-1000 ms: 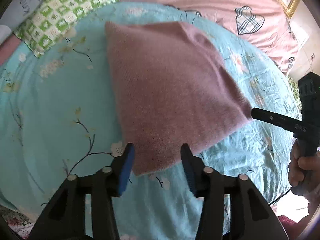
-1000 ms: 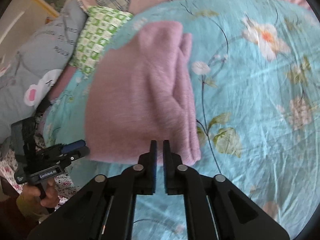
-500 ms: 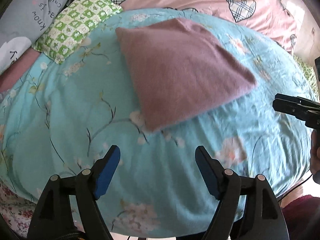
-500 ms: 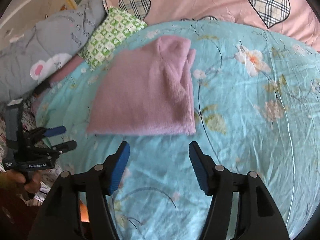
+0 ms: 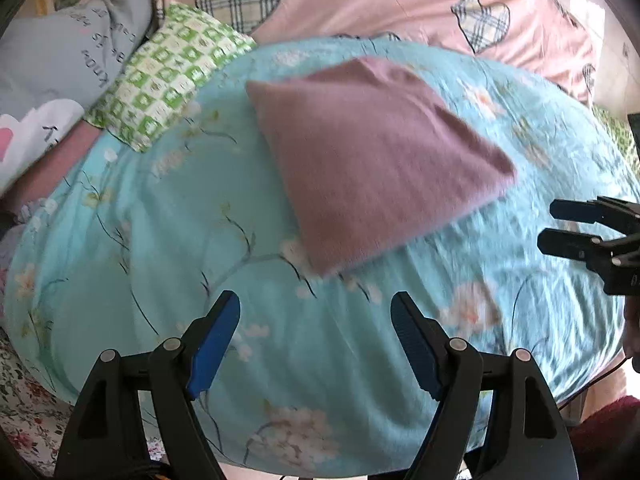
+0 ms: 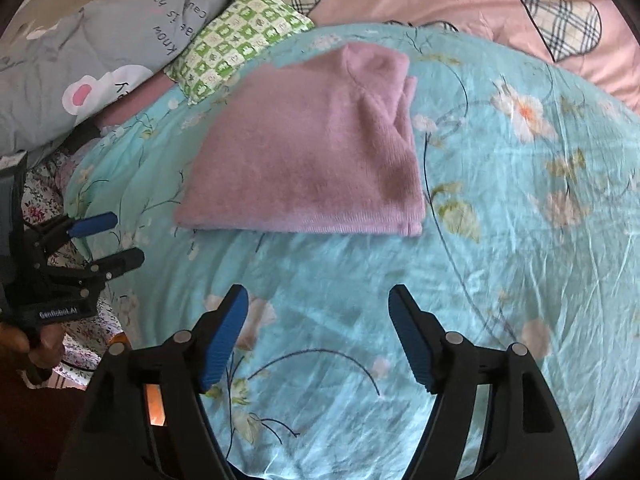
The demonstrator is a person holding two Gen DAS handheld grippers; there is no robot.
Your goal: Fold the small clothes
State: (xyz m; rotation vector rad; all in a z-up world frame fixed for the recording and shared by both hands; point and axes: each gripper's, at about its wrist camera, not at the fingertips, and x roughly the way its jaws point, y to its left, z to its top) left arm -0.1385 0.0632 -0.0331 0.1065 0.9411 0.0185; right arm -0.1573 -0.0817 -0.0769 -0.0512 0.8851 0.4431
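A mauve knitted garment [image 5: 372, 160] lies folded into a flat square on the turquoise floral bedsheet [image 5: 160, 240]. It also shows in the right wrist view [image 6: 312, 152], with stacked folded layers along its right edge. My left gripper [image 5: 316, 340] is open and empty, held above the sheet in front of the garment's near corner. My right gripper [image 6: 320, 336] is open and empty, back from the garment's near edge. Each gripper shows in the other's view: the right one [image 5: 560, 226] and the left one [image 6: 112, 238].
A green checked pillow [image 5: 168, 76] lies beyond the garment's left side, beside a grey printed pillow [image 5: 60, 60]. A pink quilt with plaid hearts [image 5: 400, 4] lies at the back. The bed's edge and flowered fabric [image 5: 24, 420] are at the lower left.
Both grippers pulled back from the garment and opened wide. The right gripper was shut at the garment's edge a second ago. The garment stays folded on the sheet.
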